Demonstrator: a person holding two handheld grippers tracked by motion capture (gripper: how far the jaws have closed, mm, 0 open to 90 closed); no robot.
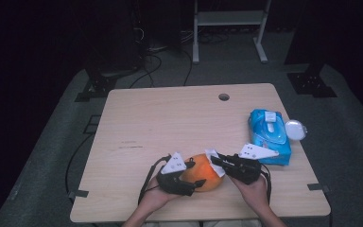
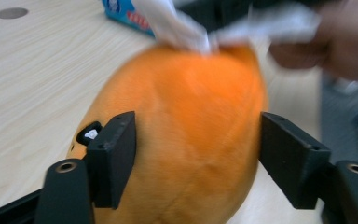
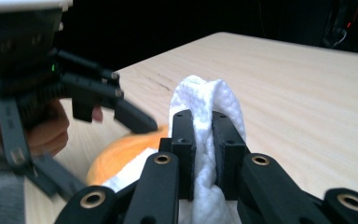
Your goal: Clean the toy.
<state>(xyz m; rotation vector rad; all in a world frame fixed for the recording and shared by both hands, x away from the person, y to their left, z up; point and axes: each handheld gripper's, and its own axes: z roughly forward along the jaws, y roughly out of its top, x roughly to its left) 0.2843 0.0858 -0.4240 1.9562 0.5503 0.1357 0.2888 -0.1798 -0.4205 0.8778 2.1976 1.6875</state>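
Orange toy (image 1: 204, 177): lies at the near edge of the desk (image 1: 170, 118), between both hands, kept there so it can be wiped.
Left hand-held gripper (image 1: 194, 183): jaws straddle the toy's sides, the right one with a visible gap, so released; it looks placed to steady the toy.
Right hand-held gripper (image 1: 216, 160): clenched on a white wipe (image 3: 205, 107), pressing it onto the toy's top.
Wipe packet (image 1: 269, 136): lies near on the right, handy for another sheet.

The high view looks forward and down on the table (image 1: 170, 118) from above its near edge. The left gripper view sits very close to the orange toy (image 2: 186, 135), facing across it. The right gripper view, low, shares that toy at lower left.
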